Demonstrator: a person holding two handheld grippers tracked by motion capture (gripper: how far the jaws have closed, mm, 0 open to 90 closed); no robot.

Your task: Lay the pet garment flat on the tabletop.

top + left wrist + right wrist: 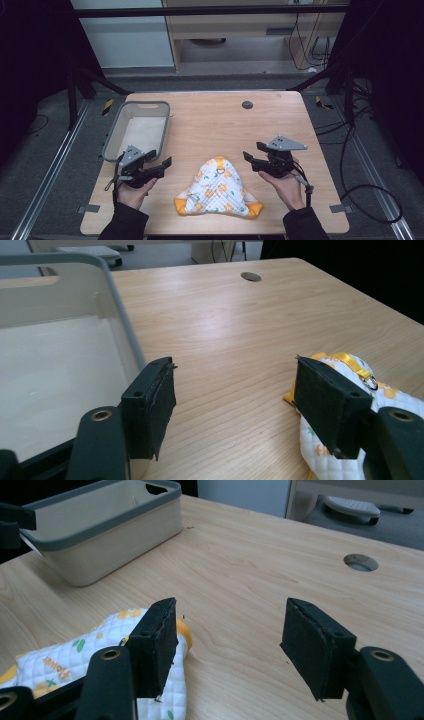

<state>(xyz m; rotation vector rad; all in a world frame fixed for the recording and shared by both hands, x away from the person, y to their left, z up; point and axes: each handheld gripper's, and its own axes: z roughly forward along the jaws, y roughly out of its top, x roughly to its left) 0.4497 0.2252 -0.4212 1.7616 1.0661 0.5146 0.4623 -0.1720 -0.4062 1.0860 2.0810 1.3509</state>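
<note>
Quilted cloth between parted grippers

Table: light wood top, visible grain, with a round cable hole near the far edge, well beyond both grippers. A grey-rimmed, pale bin sits on it just ahead of the left gripper, its near corner close to the jaws. A quilted white cloth with orange trim and a leaf print lies flat between the left gripper and right gripper, nearer the table's front edge.
</note>
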